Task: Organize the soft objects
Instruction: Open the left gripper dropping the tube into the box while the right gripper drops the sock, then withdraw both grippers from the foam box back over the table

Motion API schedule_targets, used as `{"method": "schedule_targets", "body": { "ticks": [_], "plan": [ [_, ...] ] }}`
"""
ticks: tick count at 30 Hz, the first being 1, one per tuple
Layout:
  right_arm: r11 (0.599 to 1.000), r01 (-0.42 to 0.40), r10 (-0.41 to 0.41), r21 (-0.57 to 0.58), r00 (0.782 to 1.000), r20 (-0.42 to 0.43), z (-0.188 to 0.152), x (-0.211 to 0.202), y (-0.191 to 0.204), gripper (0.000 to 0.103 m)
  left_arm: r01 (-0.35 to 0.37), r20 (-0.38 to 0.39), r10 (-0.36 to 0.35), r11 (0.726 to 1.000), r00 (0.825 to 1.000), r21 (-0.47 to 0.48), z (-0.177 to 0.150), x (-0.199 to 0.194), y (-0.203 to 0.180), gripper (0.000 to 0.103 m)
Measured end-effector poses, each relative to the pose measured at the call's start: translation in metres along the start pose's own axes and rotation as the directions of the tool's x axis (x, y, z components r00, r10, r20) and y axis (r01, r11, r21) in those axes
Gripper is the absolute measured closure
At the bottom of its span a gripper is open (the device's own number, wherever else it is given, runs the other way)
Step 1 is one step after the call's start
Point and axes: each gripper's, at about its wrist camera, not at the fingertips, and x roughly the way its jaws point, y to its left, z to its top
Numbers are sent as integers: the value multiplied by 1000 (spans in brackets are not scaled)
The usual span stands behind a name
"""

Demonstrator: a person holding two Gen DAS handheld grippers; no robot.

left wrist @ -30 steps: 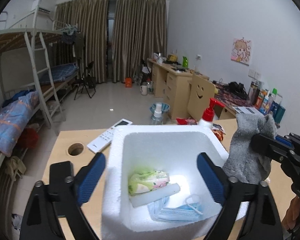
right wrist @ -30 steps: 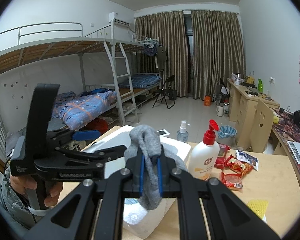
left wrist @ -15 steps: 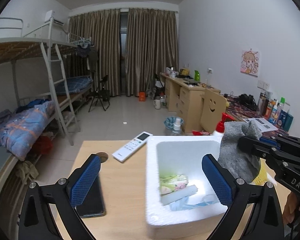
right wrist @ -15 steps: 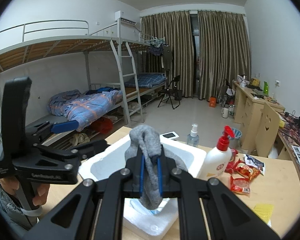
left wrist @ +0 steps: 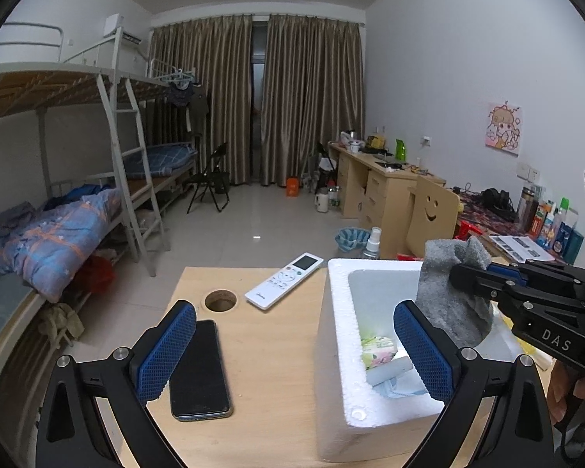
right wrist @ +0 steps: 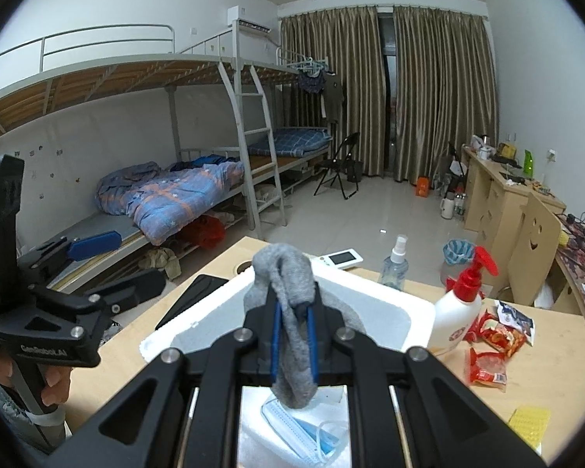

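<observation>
Over a pale wooden table (left wrist: pixel 277 351), the left wrist view looks past the left gripper (left wrist: pixel 292 351), whose blue-padded jaws stand wide apart and hold nothing. At about five o'clock sits a white foam box (left wrist: pixel 335 335). Inside it lie a floral tissue pack (left wrist: pixel 376 351) and part of a blue face mask (left wrist: pixel 399 388). At three o'clock the right gripper (left wrist: pixel 468 273) reaches in from the side, clamped on a grey sock (left wrist: pixel 448 292) that hangs above the box. A black phone (left wrist: pixel 199 370) lies at seven o'clock and a white remote (left wrist: pixel 284 280) near the centre.

From the right wrist view, the sock droops between the right gripper's narrow blue pads (right wrist: pixel 275 335), folded over them at centre. Those jaws have just eased apart slightly, yet the pads appear to pinch the cloth. Below, at six o'clock, the mask rests on the box floor. A red-capped pump bottle (right wrist: pixel 460 312) stands at three o'clock.

The step in hand looks like dropping the sock into the box; next, the jaws need to open fully while staying over the opening.

The box's near side is cut off by the frame, and the sock's lower end hides part of the contents.
</observation>
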Motion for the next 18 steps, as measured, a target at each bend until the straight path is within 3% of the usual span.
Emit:
{"method": "schedule_targets", "body": {
  "ticks": [4, 6, 8, 18],
  "plan": [
    [1000, 1, -1, 6, 1000, -5, -1, 4, 0, 67, 1, -4, -1, 1000, 1000, -9, -1, 2, 2, 1],
    [1000, 2, -2, 13, 1000, 5, -1, 3, 1, 43, 2, -3, -2, 1000, 1000, -10, -1, 3, 3, 1],
    [1000, 12, -12, 13, 1000, 16, -1, 0, 1, 36, 4, -6, -4, 1000, 1000, -14, -1, 4, 3, 1],
    [999, 22, -23, 25, 999, 28, -4, -14, -3, 32, 18, -1, -18, 1000, 1000, -8, -2, -3, -4, 1]
  ]
}}
